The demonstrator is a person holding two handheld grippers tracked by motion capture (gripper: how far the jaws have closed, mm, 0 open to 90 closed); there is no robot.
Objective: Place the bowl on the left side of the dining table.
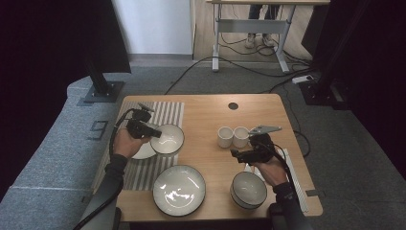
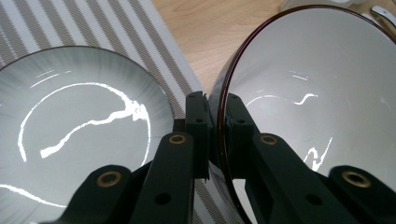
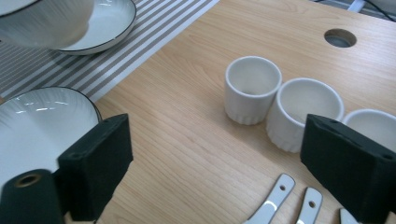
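My left gripper (image 1: 152, 133) is shut on the rim of a white dark-rimmed bowl (image 1: 168, 139), holding it over the striped placemat (image 1: 168, 113) and a small plate (image 1: 142, 151). In the left gripper view the jaws (image 2: 217, 135) pinch the rim, with the tilted bowl (image 2: 303, 93) on the right and a ribbed plate (image 2: 79, 126) on the left. My right gripper (image 1: 235, 154) stands open just in front of the white cups (image 1: 225, 136). In its own view the gripper (image 3: 222, 172) has nothing between its pads (image 3: 98, 168), and three cups (image 3: 252, 88) stand ahead.
A large plate (image 1: 179, 189) sits at the front middle and a second bowl (image 1: 249, 189) at the front right, under my right hand. White spoon handles (image 3: 275, 196) lie near the right jaws. A round cable hole (image 1: 233, 106) is near the far edge.
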